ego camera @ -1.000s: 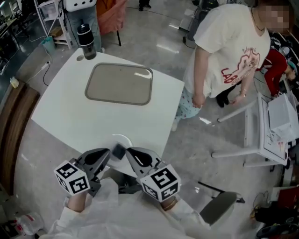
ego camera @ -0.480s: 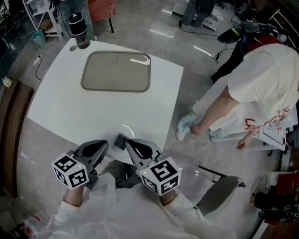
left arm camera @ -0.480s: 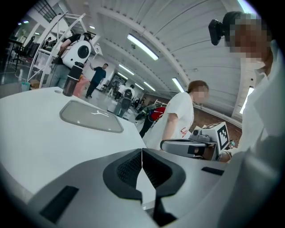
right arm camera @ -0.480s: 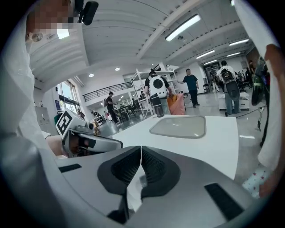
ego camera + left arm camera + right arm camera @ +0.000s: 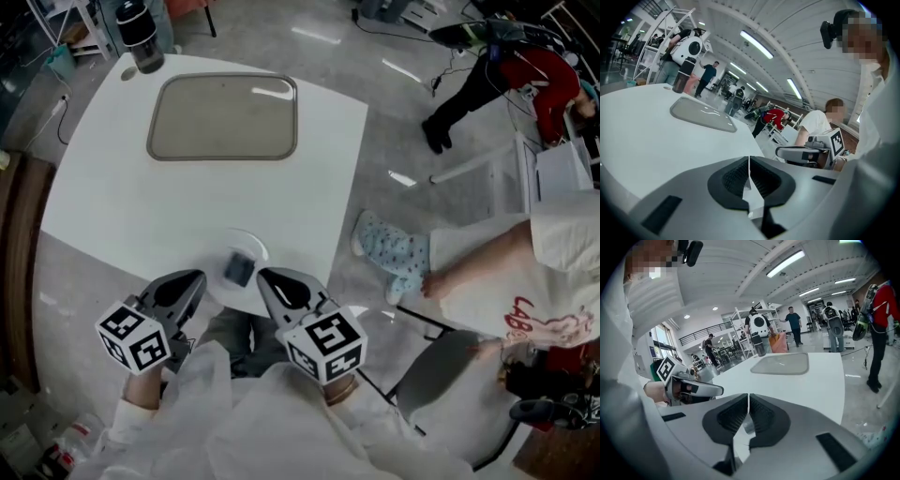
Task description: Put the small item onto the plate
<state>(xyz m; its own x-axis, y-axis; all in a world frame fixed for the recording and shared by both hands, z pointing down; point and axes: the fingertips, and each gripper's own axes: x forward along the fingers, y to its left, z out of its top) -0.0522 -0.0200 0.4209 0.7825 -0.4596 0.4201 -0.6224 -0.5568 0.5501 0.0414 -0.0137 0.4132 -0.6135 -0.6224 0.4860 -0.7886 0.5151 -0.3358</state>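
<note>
White counter (image 5: pixel 112 206), wide, seen from above. Grey tray (image 5: pixel 223 117) lay flat at its far end, nothing on it. Dark bottle (image 5: pixel 141 37) stood upright just beside the tray's far left corner. A bystander in a white shirt (image 5: pixel 562 272) bent over on the floor off to my right, well apart from the counter.

Small white plate (image 5: pixel 255 251) sat at the counter's near edge, right in front of me. The small item (image 5: pixel 239 270), dark and squarish, lay on the plate.

The item lay between my two grippers and slightly ahead of their tips. My left gripper (image 5: pixel 197 278) came in from the left, my right gripper (image 5: pixel 264 275) from the right, with its tip the closer one, just beside the item. I could not tell whether either tip touched the plate.

Left gripper view: jaws pressed together, pads meeting along one thin line, nothing pinched. Right gripper view: the same, jaws closed on each other and empty. Neither pair held the item.
</note>
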